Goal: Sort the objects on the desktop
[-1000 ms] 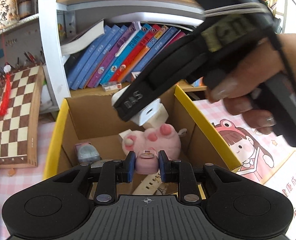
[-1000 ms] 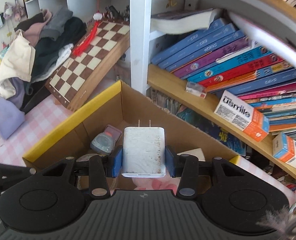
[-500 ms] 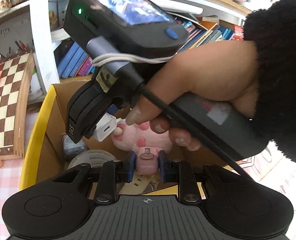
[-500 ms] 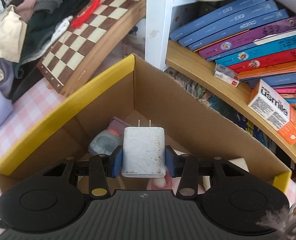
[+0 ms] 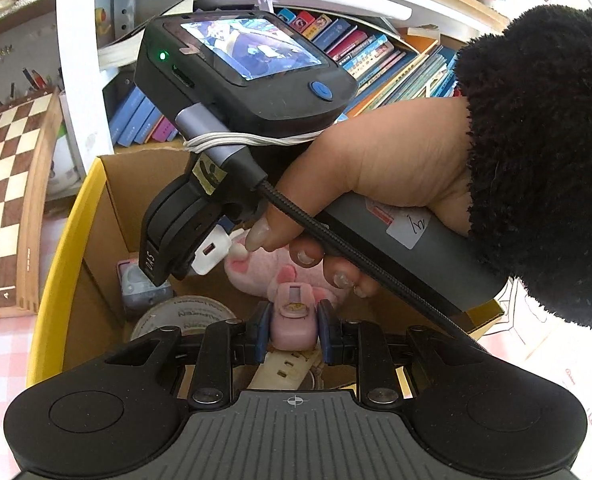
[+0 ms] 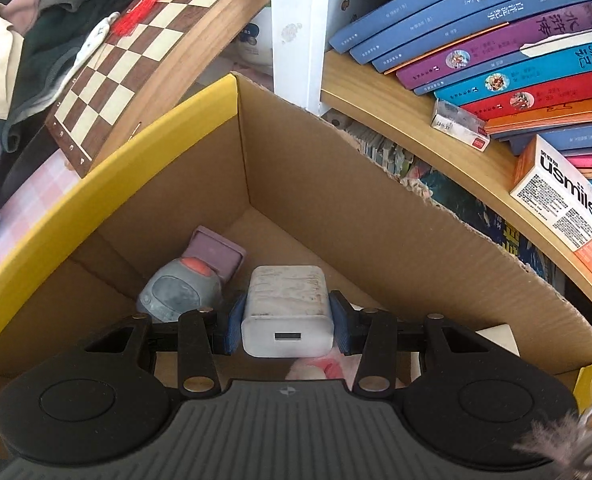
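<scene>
The right gripper [image 6: 287, 328] was closed on a white charger [image 6: 287, 312], its pads squeezing the two flat sides, socket end toward the camera. Below and beyond those jaws lay the cardboard box [image 6: 335, 208], so the charger hung inside its walls, seemingly low enough to drop without bouncing out. Just left of the jaws sat a grey gadget [image 6: 180, 292] on the box floor. The left gripper [image 5: 292, 330] was closed on a small pink case [image 5: 294, 318], held over the same box, above a pink plush toy [image 5: 264, 272] and a power strip [image 5: 284, 366].
</scene>
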Tool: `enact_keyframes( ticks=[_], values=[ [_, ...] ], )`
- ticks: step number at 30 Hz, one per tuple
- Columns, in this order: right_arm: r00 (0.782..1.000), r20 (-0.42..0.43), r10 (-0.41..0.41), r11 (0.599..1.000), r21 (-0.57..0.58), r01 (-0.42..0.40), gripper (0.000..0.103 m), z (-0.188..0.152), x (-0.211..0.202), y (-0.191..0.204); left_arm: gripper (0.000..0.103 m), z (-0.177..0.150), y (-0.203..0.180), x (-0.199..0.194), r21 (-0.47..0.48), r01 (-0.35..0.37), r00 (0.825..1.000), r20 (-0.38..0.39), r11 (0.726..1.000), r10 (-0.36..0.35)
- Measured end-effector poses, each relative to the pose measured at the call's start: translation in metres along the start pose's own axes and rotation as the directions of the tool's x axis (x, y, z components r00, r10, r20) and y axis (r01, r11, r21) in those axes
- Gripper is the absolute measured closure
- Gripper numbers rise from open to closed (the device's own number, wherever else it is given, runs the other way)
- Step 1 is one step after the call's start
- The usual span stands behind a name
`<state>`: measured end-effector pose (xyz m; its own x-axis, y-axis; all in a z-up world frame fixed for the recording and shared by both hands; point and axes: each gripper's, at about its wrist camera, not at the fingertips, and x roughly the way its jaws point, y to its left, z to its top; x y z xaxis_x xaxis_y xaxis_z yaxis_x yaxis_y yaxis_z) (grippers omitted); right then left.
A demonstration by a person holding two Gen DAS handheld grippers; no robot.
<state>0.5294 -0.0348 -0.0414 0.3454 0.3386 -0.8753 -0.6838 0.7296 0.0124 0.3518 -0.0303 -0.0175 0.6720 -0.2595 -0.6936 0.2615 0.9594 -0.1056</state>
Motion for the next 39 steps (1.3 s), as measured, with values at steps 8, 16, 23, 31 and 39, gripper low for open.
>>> enact_keyframes(
  ticks=[8, 16, 23, 31, 39],
  values=[
    [0.998, 0.065, 0.019, 1.000, 0.016, -0.020, 0.042, -0.001, -0.024, 0.000, 0.063, -0.001, 0.001, -0.005, -0.038, -0.028, 1.000, -0.002, 0.999, 0.028],
    [0.985, 0.172, 0.009, 0.999, 0.035, -0.015, 0.020, -0.007, -0.077, 0.003, 0.024, 0.001, -0.011, -0.033, 0.015, -0.054, 0.994, 0.093, 0.998, 0.052],
    [0.958, 0.283, -0.035, 0.996, 0.086, 0.011, 0.017, -0.028, -0.142, 0.000, 0.019, 0.001, -0.010, -0.066, 0.027, -0.098, 0.981, 0.168, 0.995, 0.092],
    [0.921, 0.377, -0.097, 0.987, 0.156, 0.041, 0.014, -0.073, -0.213, 0.009, 0.014, -0.006, 0.002, -0.103, 0.020, -0.167, 0.965, 0.208, 0.986, 0.159],
    [0.896, 0.413, -0.166, 0.970, 0.231, 0.073, 0.010, -0.136, -0.263, 0.035, 0.008, -0.023, 0.000, -0.151, 0.010, -0.226, 0.945, 0.246, 0.974, 0.216]
  ],
)
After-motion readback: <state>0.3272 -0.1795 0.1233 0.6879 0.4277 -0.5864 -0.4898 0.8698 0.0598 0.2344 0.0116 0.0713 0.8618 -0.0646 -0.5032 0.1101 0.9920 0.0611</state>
